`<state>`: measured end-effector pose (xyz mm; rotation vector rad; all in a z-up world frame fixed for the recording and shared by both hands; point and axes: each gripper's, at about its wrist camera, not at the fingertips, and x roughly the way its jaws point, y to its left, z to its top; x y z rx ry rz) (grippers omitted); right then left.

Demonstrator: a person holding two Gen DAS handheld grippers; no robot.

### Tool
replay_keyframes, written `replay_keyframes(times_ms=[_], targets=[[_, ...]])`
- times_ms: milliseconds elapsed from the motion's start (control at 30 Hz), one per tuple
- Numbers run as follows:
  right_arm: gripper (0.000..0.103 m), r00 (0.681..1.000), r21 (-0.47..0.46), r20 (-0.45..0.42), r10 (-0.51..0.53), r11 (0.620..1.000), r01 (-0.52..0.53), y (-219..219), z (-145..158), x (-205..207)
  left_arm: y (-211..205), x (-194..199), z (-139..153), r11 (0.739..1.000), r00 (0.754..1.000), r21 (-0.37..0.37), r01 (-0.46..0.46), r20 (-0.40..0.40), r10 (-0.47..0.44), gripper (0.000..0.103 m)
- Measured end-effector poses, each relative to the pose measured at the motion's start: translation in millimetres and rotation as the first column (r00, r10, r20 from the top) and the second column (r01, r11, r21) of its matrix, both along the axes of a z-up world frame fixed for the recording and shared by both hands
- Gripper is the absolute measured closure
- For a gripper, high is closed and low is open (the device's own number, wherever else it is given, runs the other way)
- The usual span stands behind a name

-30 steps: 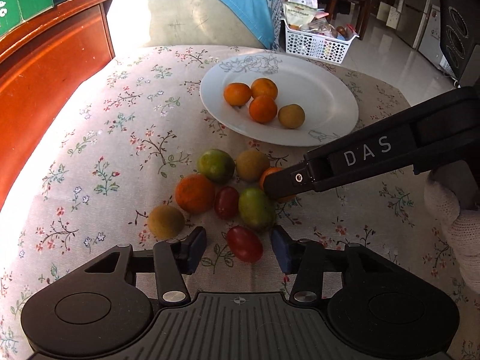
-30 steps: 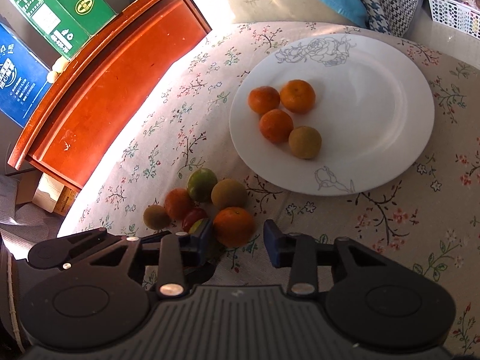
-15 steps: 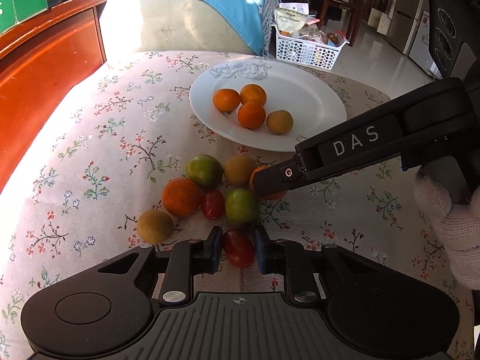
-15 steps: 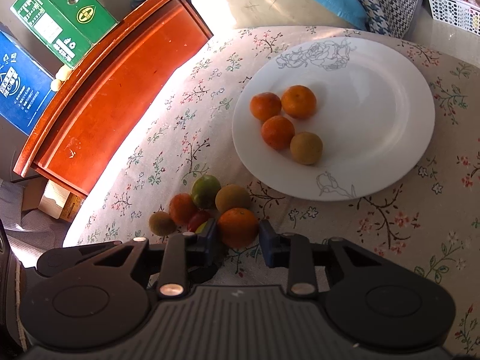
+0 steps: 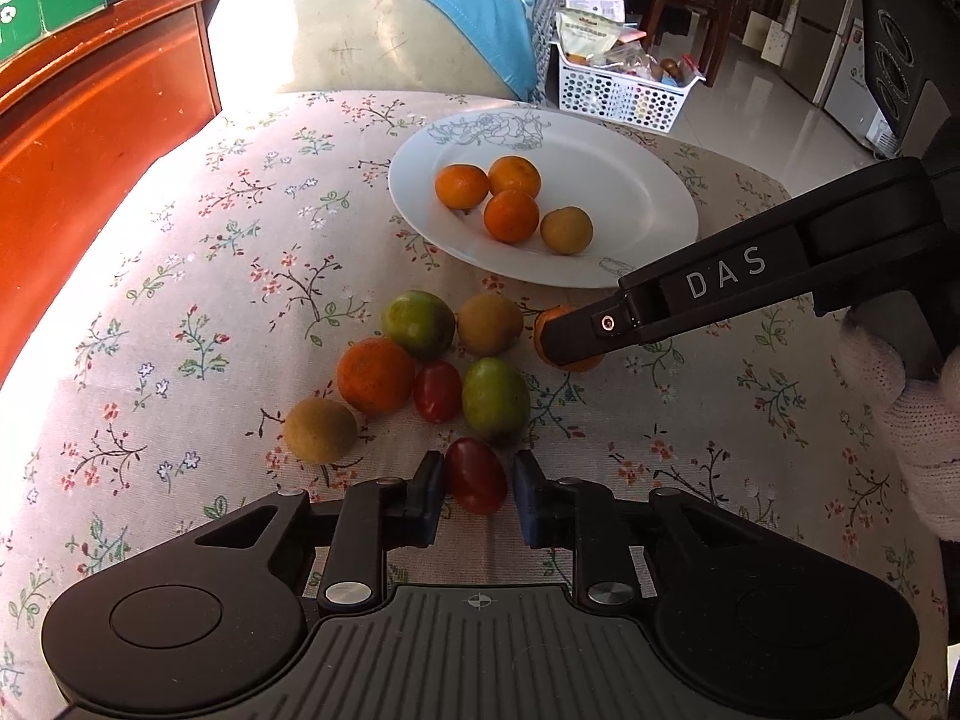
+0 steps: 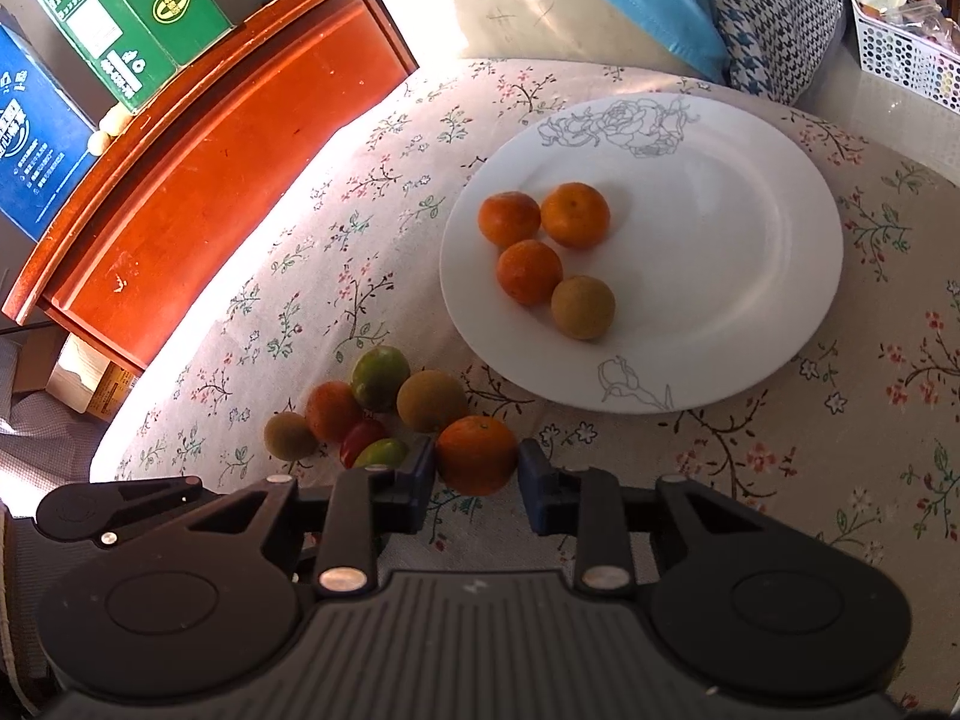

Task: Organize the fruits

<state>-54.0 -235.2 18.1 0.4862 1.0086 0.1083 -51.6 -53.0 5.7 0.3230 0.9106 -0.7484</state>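
Observation:
A white plate (image 6: pixel 750 252) holds three small oranges and a brownish fruit (image 6: pixel 583 307). Several loose fruits lie in a cluster on the flowered cloth in front of it. My left gripper (image 5: pixel 478 480) has a red cherry tomato (image 5: pixel 476 476) between its pads on the cloth; the jaws are opening slightly while still touching it. My right gripper (image 6: pixel 474 468) is shut on a small orange (image 6: pixel 477 453) at the cluster's right edge. In the left wrist view that right gripper (image 5: pixel 558 342) reaches in from the right and covers most of the orange (image 5: pixel 577 365).
Beside the tomato lie a green fruit (image 5: pixel 495 399), another red tomato (image 5: pixel 437 391), an orange fruit (image 5: pixel 375 375) and a brown one (image 5: pixel 320 430). A wooden cabinet (image 5: pixel 90 138) stands at the left. A white basket (image 5: pixel 624 96) sits beyond the table. A gloved hand (image 5: pixel 918 420) is at the right.
My left gripper's jaws came in from wide apart to either side of the red tomato. The right jaws tightened onto the small orange. Neither hand shifted much.

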Motion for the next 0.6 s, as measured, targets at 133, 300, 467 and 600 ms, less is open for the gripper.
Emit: replay_keyframes(times_ms=[133,300,467,600], targets=[[0.073,1.0,-0.008,0.003,0.007,1.0,-0.007,1,0,0,0,-1,0,1.0,1.0,-0.001,0.001,0.003,-0.001,0.082],[0.073,1.0,-0.013,0.005,0.011,1.0,-0.011,2,1,0,1,0,1,1.0,1.0,-0.01,-0.015,-0.001,0.015,0.085],[0.073,1.0,0.0,0.022,0.012,1.0,-0.012,1,4,-1,3,1,6,0.999,0.999,-0.02,-0.028,0.02,0.028,0.085],[0.073,0.999,-0.003,0.05,0.008,1.0,-0.008,-2,13,-1,4,6,17,0.998,0.998,-0.046,-0.052,0.035,0.054,0.085]])
